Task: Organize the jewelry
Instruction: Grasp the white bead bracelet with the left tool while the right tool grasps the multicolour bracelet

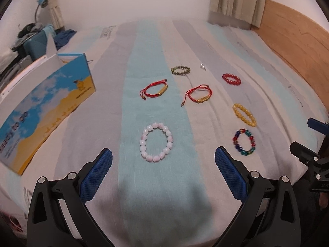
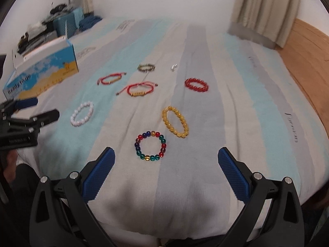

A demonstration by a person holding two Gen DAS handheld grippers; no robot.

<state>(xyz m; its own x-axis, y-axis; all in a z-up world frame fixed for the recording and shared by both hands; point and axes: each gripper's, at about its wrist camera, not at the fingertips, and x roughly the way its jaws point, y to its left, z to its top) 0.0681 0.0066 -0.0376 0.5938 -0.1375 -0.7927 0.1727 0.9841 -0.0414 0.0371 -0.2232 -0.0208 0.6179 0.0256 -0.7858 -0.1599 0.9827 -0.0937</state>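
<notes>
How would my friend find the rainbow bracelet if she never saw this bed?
Start at the striped bedsheet and look at its near edge, just ahead of the right hand-held gripper. The rainbow bracelet lies there, beside the yellow bracelet. It alone mixes red, blue, green and amber beads.

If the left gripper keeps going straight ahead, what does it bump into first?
Most likely the pale pink bead bracelet, lying on the striped bedspread straight ahead of the open left gripper. Depth is hard to judge, so that's a best guess.

A striped bed (image 1: 156,185) carries seven scattered bracelets (image 2: 151,146) and an open box (image 1: 41,107).
</notes>
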